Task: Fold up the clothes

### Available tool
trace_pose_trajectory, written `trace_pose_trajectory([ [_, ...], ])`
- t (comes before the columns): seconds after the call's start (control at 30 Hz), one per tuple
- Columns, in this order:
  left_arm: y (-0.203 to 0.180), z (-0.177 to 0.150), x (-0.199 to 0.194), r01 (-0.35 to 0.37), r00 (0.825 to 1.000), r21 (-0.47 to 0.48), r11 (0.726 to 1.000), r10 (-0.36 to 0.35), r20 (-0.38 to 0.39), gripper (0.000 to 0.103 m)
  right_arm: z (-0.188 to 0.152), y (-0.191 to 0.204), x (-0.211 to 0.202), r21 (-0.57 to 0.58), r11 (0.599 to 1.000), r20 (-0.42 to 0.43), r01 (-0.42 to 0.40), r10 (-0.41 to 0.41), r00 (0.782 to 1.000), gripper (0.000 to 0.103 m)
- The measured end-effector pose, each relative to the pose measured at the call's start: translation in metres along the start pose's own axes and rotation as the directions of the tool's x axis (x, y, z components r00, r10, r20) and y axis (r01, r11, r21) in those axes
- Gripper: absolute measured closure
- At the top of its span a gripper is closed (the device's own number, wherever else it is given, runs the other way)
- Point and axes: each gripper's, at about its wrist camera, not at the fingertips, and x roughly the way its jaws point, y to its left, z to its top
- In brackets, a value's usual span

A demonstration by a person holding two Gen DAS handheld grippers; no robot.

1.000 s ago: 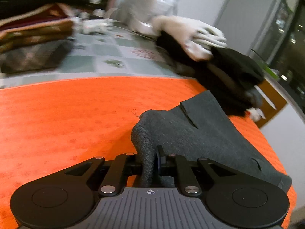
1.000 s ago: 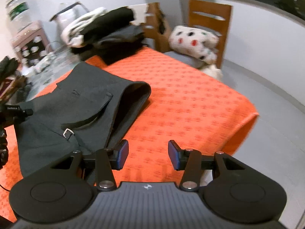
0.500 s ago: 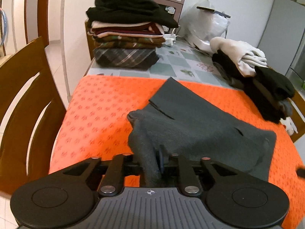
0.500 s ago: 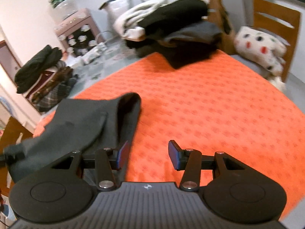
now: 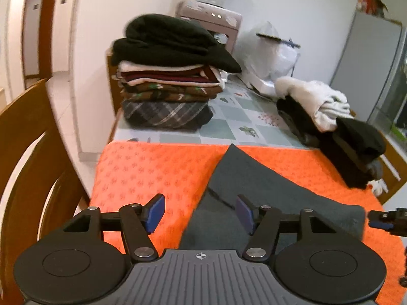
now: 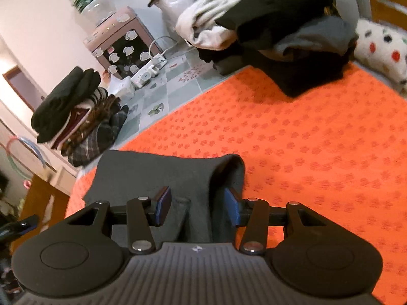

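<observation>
With both the left tool (image 5: pixel 201 212) and right tool (image 6: pixel 197 207) spread over the grey garment (image 5: pixel 267 193), pinch only matching edges so the fold lies flat on the desk (image 6: pixel 305 139).

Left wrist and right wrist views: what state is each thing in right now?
Left hand-held gripper: open, holding nothing.
Right hand-held gripper: open, straddling the garment's raised fold.
Dark grey garment: lying partly folded on the orange cloth.
Folded stack: neat.
Unfolded pile: heaped.
</observation>
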Motion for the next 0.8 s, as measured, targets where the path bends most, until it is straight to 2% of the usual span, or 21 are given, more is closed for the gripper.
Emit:
trace_pose_trajectory([
  [0.2, -0.003, 0.021, 0.062, 0.052, 0.997, 0.012, 0.999, -0.051, -0.062, 0.032, 0.005, -0.007, 0.021, 0.019, 0.999, -0.039, -0.026, 0.027, 0.999, 0.052],
  [0.27, -0.006, 0.026, 0.081, 0.073, 0.993, 0.011, 0.997, -0.071, -0.090, 0.029, 0.005, -0.013, 0.028, 0.041, 0.998, -0.050, -0.048, 0.050, 0.998, 0.055],
  [0.33, -0.010, 0.030, 0.099, 0.093, 0.989, 0.010, 0.996, -0.091, -0.119, 0.029, 0.005, -0.018, 0.035, 0.059, 0.997, -0.061, -0.055, 0.059, 0.996, 0.064],
  [0.4, -0.013, 0.034, 0.118, 0.113, 0.983, 0.008, 0.994, -0.110, -0.147, 0.029, 0.005, -0.023, 0.042, 0.078, 0.995, -0.070, -0.056, 0.061, 0.996, 0.080],
  [0.47, -0.017, 0.038, 0.137, 0.133, 0.976, 0.006, 0.991, -0.130, -0.175, 0.031, 0.003, -0.027, 0.049, 0.089, 0.995, -0.080, -0.046, 0.053, 0.995, 0.083],
  [0.53, -0.020, 0.042, 0.156, 0.153, 0.968, 0.002, 0.988, -0.149, -0.203, 0.039, 0.001, -0.030, 0.055, 0.094, 0.995, -0.090, -0.031, 0.040, 0.995, 0.083],
  [0.6, -0.023, 0.046, 0.174, 0.172, 0.958, -0.001, 0.985, -0.168, -0.231, 0.083, -0.002, -0.032, 0.060, 0.092, 0.996, -0.096, -0.020, 0.029, 0.995, 0.085],
  [0.67, -0.027, 0.050, 0.185, 0.195, 0.953, 0.001, 0.981, -0.190, -0.238, 0.093, 0.000, -0.030, 0.059, 0.066, 0.998, -0.088, -0.009, 0.015, 0.996, 0.095],
  [0.8, -0.039, 0.064, 0.188, 0.209, 0.961, 0.031, 0.977, -0.199, -0.194, 0.097, 0.016, -0.021, 0.053, -0.017, 0.999, -0.051, 0.030, -0.031, 0.998, 0.097],
])
